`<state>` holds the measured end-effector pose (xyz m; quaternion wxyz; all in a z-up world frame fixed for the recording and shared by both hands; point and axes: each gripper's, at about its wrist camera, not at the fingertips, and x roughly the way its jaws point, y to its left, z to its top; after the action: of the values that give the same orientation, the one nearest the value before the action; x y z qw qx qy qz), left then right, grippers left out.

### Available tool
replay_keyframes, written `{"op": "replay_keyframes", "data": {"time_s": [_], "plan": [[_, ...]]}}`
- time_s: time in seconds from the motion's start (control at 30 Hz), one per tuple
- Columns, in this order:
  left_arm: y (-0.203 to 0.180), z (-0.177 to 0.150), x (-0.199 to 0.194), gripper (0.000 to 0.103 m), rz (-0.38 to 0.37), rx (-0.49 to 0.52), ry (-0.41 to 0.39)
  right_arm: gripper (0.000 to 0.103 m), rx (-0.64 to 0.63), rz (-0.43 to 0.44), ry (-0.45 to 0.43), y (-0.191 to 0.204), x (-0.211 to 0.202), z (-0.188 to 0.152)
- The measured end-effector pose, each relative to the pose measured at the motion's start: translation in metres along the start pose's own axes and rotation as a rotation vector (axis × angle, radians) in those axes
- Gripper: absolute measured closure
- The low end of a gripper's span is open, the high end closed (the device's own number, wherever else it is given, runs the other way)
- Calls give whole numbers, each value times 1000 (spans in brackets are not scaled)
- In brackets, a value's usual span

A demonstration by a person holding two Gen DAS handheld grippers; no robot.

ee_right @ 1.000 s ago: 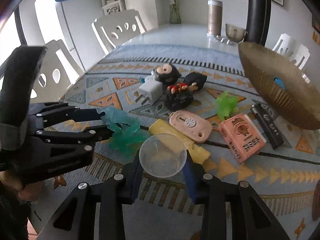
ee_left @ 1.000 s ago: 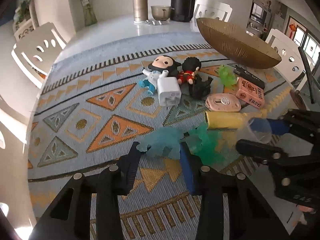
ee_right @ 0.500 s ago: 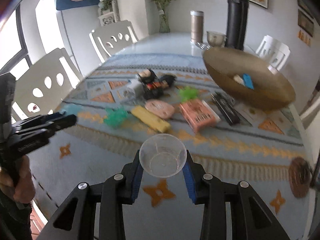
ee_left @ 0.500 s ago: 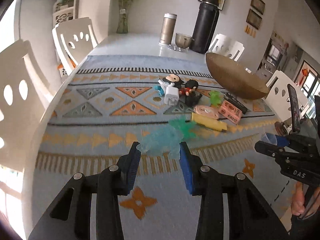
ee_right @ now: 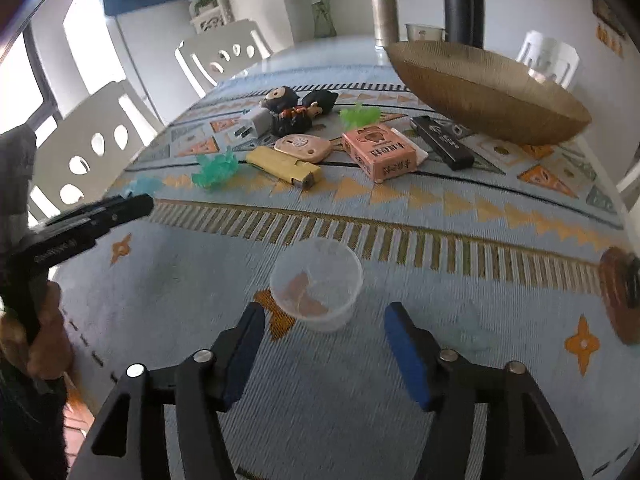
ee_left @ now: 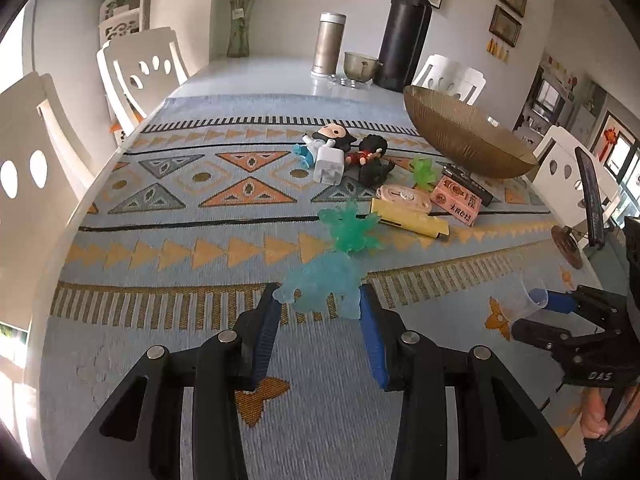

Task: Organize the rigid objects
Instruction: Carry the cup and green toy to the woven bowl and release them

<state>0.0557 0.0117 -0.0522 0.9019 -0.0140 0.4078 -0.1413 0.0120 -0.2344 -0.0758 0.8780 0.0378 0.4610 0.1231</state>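
Clear plastic cup [ee_right: 316, 284] stands upright on the patterned cloth [ee_right: 400, 360], near the counter's front edge, just ahead of the right hand-held gripper [ee_right: 324, 354]. Jaws opening; blue pads flank the cup without touching it.

Pale blue translucent toy [ee_left: 320, 284] is pinched between the pads of the left hand-held gripper [ee_left: 320, 320], held above the cloth.

A green translucent toy [ee_left: 352, 228] lies just beyond it. Farther back, a cluster: yellow lighter [ee_right: 284, 166], pink oval piece [ee_right: 302, 148], pink box [ee_right: 378, 152], black bar [ee_right: 442, 142], white charger [ee_right: 254, 124], dark figurines [ee_right: 298, 110].

Gold bowl [ee_right: 488, 96] sits at the right rear.
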Motion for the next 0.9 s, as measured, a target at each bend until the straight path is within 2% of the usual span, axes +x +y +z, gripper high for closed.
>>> {"op": "replay_keyframes", "data": {"time_s": [0.2, 0.27, 0.3, 0.4, 0.43, 0.53, 0.63, 0.73, 0.8, 0.9], "plan": [[-4, -2, -2, 67, 14, 20, -7, 42, 22, 22, -13, 9, 3, 4], [-4, -1, -1, 67, 21, 17, -7, 55, 10, -24, -27, 19, 4, 6], [-4, -1, -1, 67, 24, 16, -5, 65, -2, -48, -31, 23, 5, 7], [-5, 0, -2, 67, 35, 17, -1, 67, -5, -63, -44, 25, 2, 10], [-5, 1, -2, 67, 22, 9, 6, 67, -2, -60, -53, 24, -1, 11], [-13, 15, -8, 67, -109, -15, 41, 67, 6, -43, -102, 19, -24, 20], [-31, 40, -28, 67, -154, 34, -19, 67, 5, -83, -177, 11, -55, 39], [-61, 78, -49, 67, -184, 101, -90, 67, 18, -128, -242, -4, -84, 62], [-81, 102, -56, 67, -165, 146, -138, 67, 32, -146, -267, -14, -95, 78], [-110, 126, -55, 67, -87, 204, -200, 67, 44, -196, -304, -27, -107, 106]]}}
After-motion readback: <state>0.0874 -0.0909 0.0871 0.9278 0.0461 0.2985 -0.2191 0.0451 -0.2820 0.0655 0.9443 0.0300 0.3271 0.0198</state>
